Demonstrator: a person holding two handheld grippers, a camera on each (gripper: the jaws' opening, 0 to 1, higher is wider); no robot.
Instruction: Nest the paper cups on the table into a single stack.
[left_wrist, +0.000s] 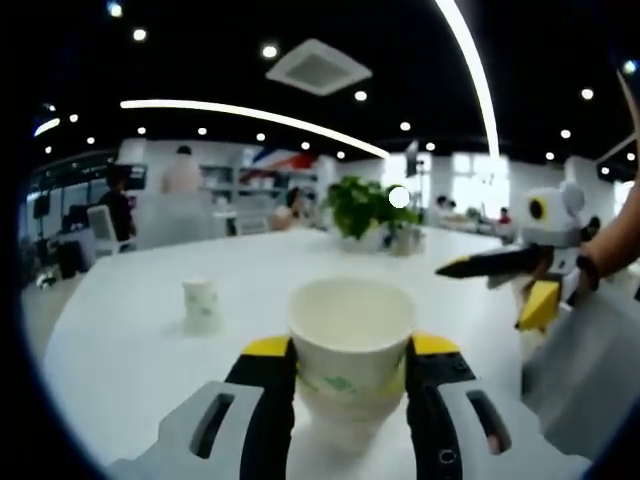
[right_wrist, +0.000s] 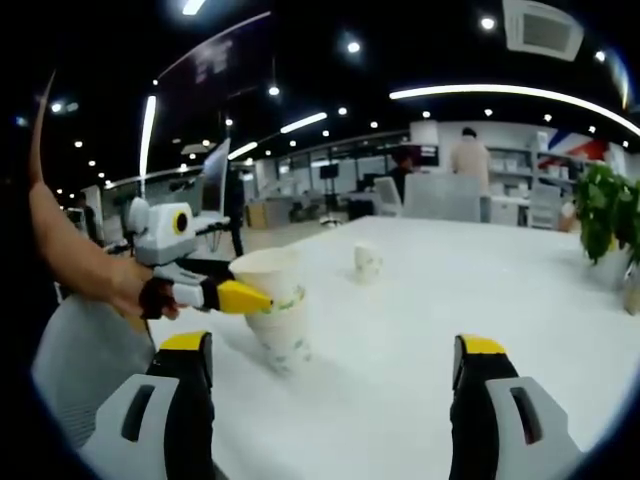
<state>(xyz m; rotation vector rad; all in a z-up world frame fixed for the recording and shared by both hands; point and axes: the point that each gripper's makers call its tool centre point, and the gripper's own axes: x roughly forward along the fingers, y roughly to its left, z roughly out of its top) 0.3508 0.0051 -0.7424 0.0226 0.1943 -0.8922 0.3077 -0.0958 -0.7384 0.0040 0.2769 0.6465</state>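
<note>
A big open office under a dark ceiling, with a long white table in the middle.

The white table ran wide and bare toward the far side, where a leafy potted plant stood on it. Overhead, long curved light strips crossed the dark ceiling among small round spotlights, and a square air vent sat between them. Bright windows glowed behind the plant. Farther back stood desks, shelves and a grey chair, with a person in a pale top standing and others seated, too blurred to make out further.
</note>
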